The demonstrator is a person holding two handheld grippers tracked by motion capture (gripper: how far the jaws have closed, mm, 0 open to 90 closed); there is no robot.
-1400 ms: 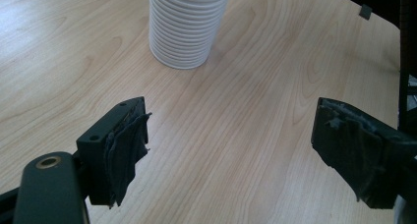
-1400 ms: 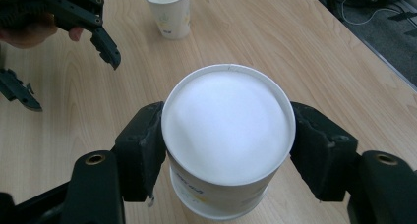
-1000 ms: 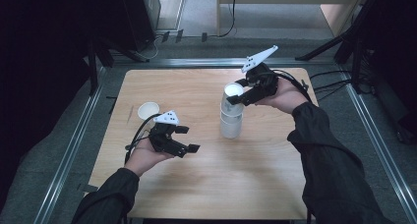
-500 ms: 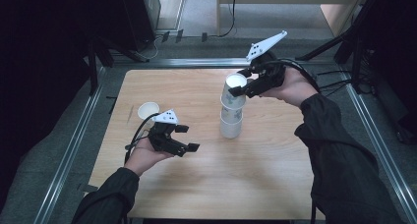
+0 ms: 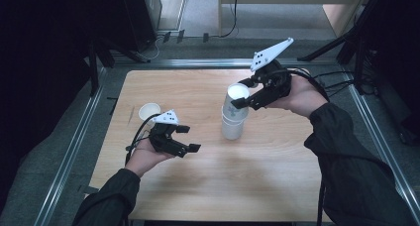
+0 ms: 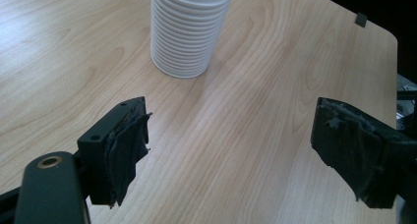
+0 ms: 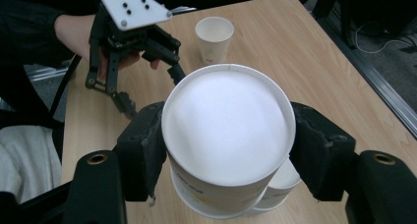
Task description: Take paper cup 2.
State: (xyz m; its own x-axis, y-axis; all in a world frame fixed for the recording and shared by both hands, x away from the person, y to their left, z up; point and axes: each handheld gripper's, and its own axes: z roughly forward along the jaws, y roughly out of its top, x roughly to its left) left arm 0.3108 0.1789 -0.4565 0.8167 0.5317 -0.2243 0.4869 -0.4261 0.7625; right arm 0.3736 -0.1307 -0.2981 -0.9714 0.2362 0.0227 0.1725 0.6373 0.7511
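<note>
**Top paper cup gripped and partly lifted from the stack; one cup already stands apart**

High view: the right gripper (image 5: 241,98) has its jaws closed around the top paper cup (image 5: 237,95) of the cup stack (image 5: 232,123), which stands near the middle of the wooden table (image 5: 277,186). The gripped cup sits tilted and raised above the nested cups below. The left gripper (image 5: 187,138) hangs over the table's left half with jaws spread and nothing between them. A single paper cup (image 5: 149,111) stands upright just beyond it, well apart from the stack.

Left gripper view: both black jaws stand wide apart over bare wood. The lower stack (image 6: 189,32) shows ahead, ribbed with many rims, so many cups remain.

Right gripper view: both pads press opposite sides of the top cup (image 7: 228,130), upside down, white base facing the camera. Further rims show below it, so it is not yet clear of the stack. The single cup (image 7: 214,36) stands at the far edge.

Judgement: one cup set out, a second mid-separation; placing it and the rest is left.
</note>
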